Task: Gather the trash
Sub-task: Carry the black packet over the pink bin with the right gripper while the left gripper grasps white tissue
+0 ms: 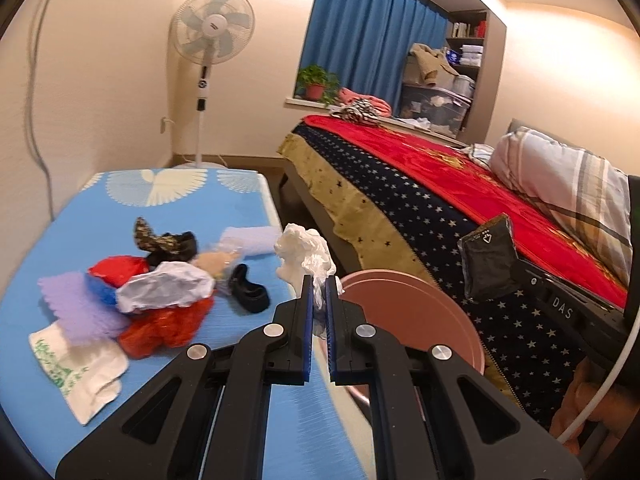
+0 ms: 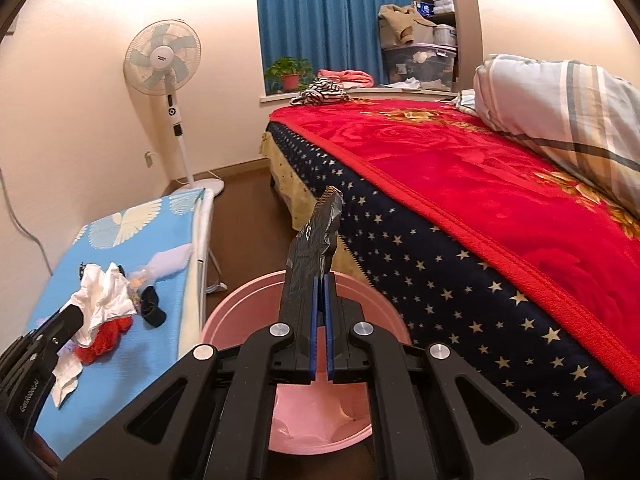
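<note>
- The left gripper (image 1: 319, 282), black with blue pads, is clenched on a crumpled white plastic bag (image 1: 306, 252); the bag bulges above the fingertips and a thin strip of it runs down between the pads
- Seen from the left wrist, that bag hangs over the near edge of the low table with the blue fan-patterned cover (image 1: 72, 220), just beside the rim of the round pink plastic bucket (image 1: 404, 304)
- The right gripper (image 2: 321, 280), of the same make, is clamped on a flat black foil wrapper (image 2: 316, 240) with a small white mark; the wrapper stands nearly upright above the fingertips
- From the right wrist, the wrapper is over the open pink bucket, which sits on the brown floor (image 2: 240, 200) between the table and the bed
- Some white crumpled material (image 2: 320, 412) lies on the bucket's bottom
- More trash remains on the table: red crinkled plastic (image 1: 164, 328), a crumpled white paper sheet (image 1: 168, 288), a purple scalloped sheet (image 1: 84, 308), a white printed bag (image 1: 80, 372) and a small black piece (image 1: 248, 290)
- The bed with the red flowered blanket (image 2: 480, 184) and star-printed dark side lies to the right of the bucket
- A white standing fan (image 1: 212, 28) stands against the far wall, beyond the table
</note>
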